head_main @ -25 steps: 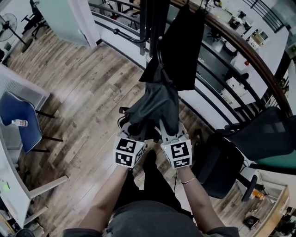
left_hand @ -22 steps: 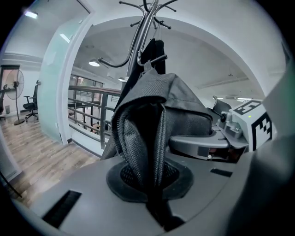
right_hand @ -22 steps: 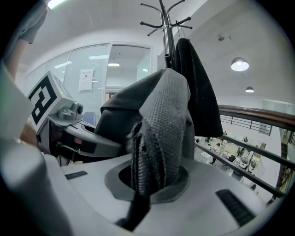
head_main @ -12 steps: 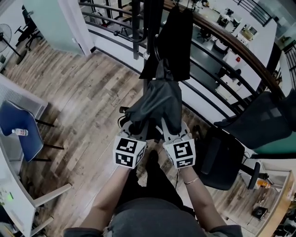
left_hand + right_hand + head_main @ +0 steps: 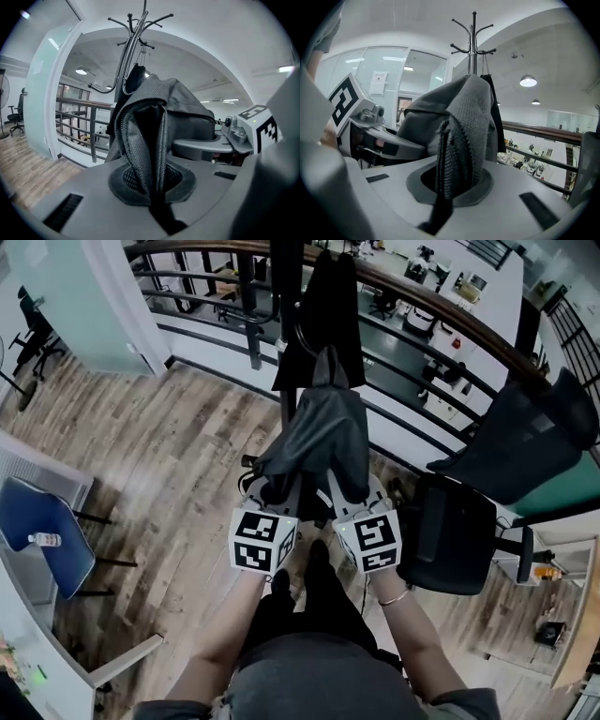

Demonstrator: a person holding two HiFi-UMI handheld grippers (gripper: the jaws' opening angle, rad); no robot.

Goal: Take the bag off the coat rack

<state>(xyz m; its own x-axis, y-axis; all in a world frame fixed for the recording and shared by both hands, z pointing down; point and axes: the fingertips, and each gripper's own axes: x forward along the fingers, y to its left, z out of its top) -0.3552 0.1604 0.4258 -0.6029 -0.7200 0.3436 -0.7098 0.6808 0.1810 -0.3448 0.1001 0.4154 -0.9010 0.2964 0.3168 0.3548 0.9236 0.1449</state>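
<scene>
At the coat rack (image 5: 284,296), beside the railing (image 5: 450,320): bag (image 5: 319,442) held low by both grippers.
Inspection finds the left hand-held gripper (image 5: 275,495) closed narrow on a fold of the bag's grey mesh fabric, a zip edge running up the fold. The right hand-held gripper (image 5: 352,498) is closed narrow on a second fold of the same fabric. Both stand side by side, close together, at the bag's near end. The bag rises from them toward the rack's pole, its far end reaching the pole; whether its strap sits on a hook cannot be told. A dark garment (image 5: 323,306) hangs on the rack just beyond the bag. A black chair (image 5: 455,531) stands to the right and a blue chair (image 5: 42,535) at the near left, both on the wooden floor (image 5: 159,456).
</scene>
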